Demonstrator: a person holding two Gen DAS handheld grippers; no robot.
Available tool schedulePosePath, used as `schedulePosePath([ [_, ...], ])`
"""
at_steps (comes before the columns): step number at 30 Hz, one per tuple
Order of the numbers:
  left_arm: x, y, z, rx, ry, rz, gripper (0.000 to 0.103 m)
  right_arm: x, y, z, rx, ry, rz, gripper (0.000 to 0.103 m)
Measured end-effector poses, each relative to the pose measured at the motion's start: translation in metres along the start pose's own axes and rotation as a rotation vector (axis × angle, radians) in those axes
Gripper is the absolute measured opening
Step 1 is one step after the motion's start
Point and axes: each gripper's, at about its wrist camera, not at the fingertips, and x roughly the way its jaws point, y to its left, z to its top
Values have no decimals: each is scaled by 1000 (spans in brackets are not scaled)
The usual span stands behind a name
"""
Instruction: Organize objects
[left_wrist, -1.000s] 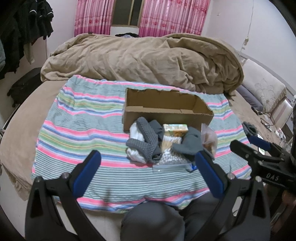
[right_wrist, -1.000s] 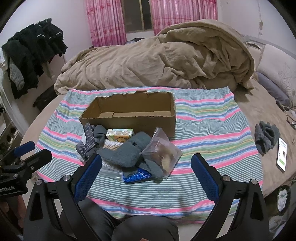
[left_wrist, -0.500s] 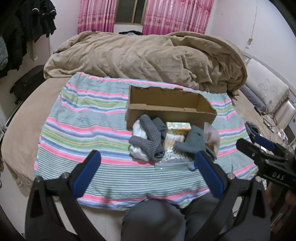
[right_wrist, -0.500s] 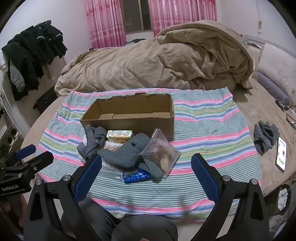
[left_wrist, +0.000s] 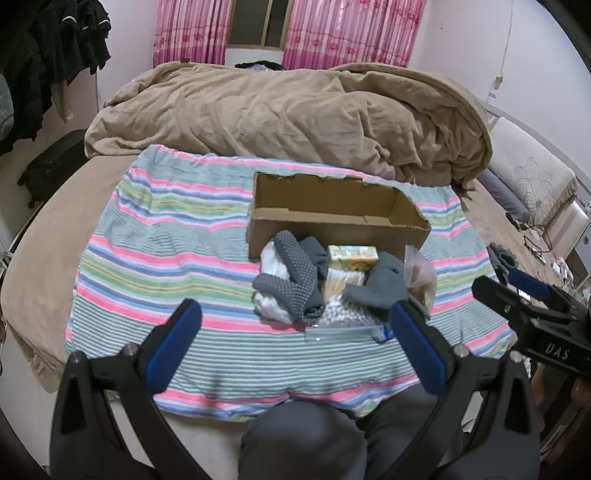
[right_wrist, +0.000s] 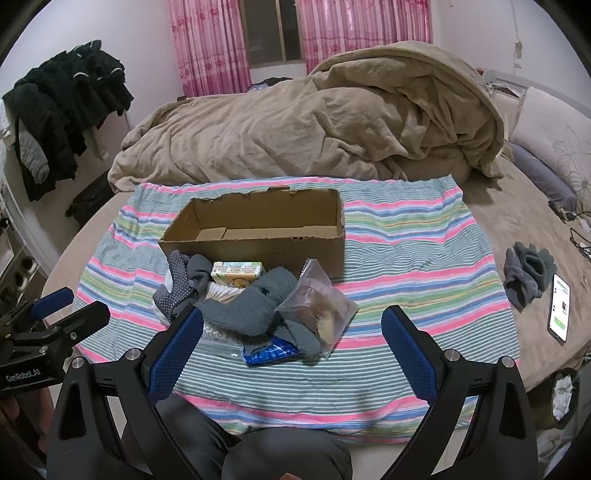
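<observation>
An open, empty cardboard box (left_wrist: 332, 218) (right_wrist: 258, 229) sits on a striped cloth (left_wrist: 155, 258) (right_wrist: 424, 258) on the bed. In front of it lies a pile: a dotted grey sock (left_wrist: 295, 273) (right_wrist: 177, 284), a juice carton (left_wrist: 352, 256) (right_wrist: 238, 273), a grey fleece sock (right_wrist: 255, 306) (left_wrist: 380, 288), a clear bag of snacks (right_wrist: 321, 306) (left_wrist: 419, 273), cotton swabs (left_wrist: 341, 314) and a blue packet (right_wrist: 271, 352). My left gripper (left_wrist: 293, 343) and right gripper (right_wrist: 291, 343) are both open and empty, held short of the pile.
A rumpled tan duvet (left_wrist: 288, 118) (right_wrist: 332, 129) fills the back of the bed. A grey glove (right_wrist: 528, 273) and a phone (right_wrist: 559, 312) lie to the right. Dark clothes (right_wrist: 66, 110) hang at the left. The person's knees (right_wrist: 280, 458) are at the bottom.
Both grippers have drifted slightly, so the box and pile sit a little further right in each view. Both stay open. Nothing on the cloth has moved.
</observation>
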Motion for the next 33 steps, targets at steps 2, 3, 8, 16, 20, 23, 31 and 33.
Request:
schedulePosePath([
  [2, 0, -1, 1, 4, -1, 1, 103, 0, 0, 0, 0, 0, -1, 99],
  [3, 0, -1, 1, 5, -1, 1, 103, 0, 0, 0, 0, 0, -1, 99],
  [8, 0, -2, 2, 9, 0, 0, 103, 1, -1, 0, 4, 3, -1, 99],
  [16, 5, -5, 4, 21, 6, -6, 103, 5, -4, 2, 11, 10, -2, 99],
  [20, 9, -6, 5, 21, 9, -8, 103, 8, -5, 3, 11, 12, -1, 99],
  [23, 17, -4, 5, 20, 20, -7, 103, 13, -7, 3, 7, 17, -4, 99],
  [31, 51, 2, 4, 19, 60, -4, 101, 38, -23, 4, 35, 42, -30, 99],
  [33, 60, 3, 3, 27, 68, -3, 96, 46, -27, 3, 37, 51, -41, 99],
])
